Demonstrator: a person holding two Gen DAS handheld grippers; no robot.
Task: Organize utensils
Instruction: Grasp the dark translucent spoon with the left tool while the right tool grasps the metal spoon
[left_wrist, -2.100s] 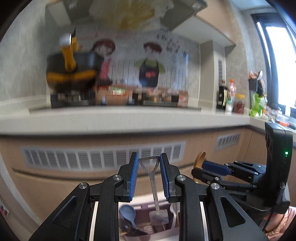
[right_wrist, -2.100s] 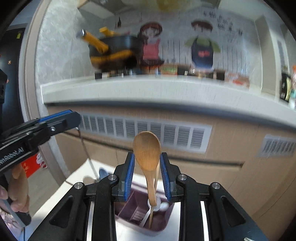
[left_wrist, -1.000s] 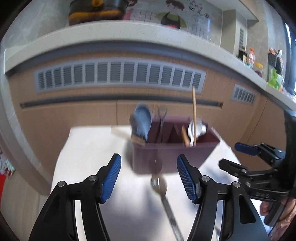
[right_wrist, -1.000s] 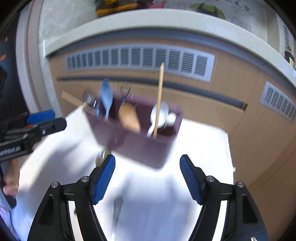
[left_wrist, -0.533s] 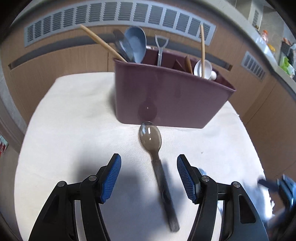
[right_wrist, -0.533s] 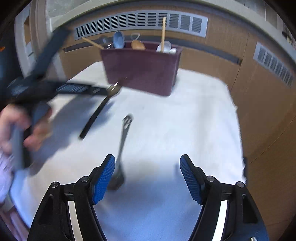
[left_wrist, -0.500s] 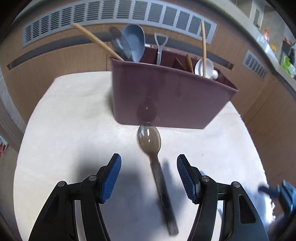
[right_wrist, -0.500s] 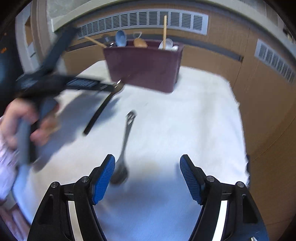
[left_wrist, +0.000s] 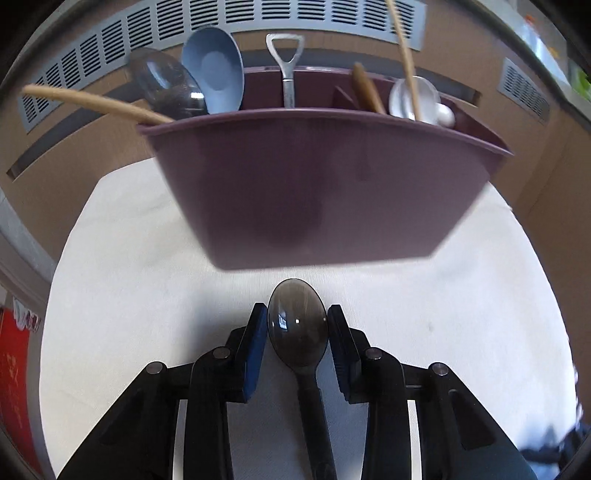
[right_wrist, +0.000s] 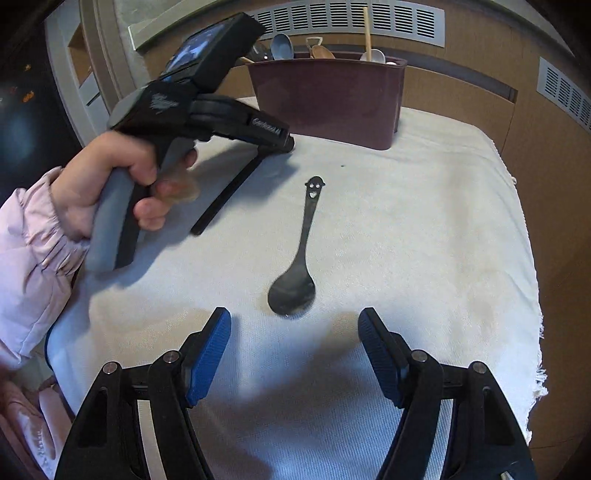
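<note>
A dark translucent spoon (left_wrist: 297, 328) lies on the white cloth, bowl toward the maroon utensil holder (left_wrist: 325, 184). My left gripper (left_wrist: 296, 307) is closing on that bowl, and both blue pads touch its sides. In the right wrist view a hand holds the left gripper (right_wrist: 286, 142) low at the holder's (right_wrist: 332, 99) foot, with the dark spoon's handle (right_wrist: 225, 199) trailing back. A black metal spoon (right_wrist: 295, 288) with a smiley handle end lies just ahead of my right gripper (right_wrist: 293, 321). The right jaws are closing a little, still wide, with nothing between them.
The holder carries a blue spoon (left_wrist: 214, 70), a dark ladle (left_wrist: 166, 88), a metal shovel-shaped handle (left_wrist: 286, 48), wooden utensils and a chopstick (left_wrist: 404, 55). The cloth (right_wrist: 424, 240) ends in a fringed edge at right. Wooden cabinet fronts with vents stand behind. A pink sleeve (right_wrist: 29, 251) is at left.
The left gripper dropped forward over the dark spoon and its jaws narrowed onto the bowl. The right gripper sank closer to the black spoon and its jaws narrowed slightly.
</note>
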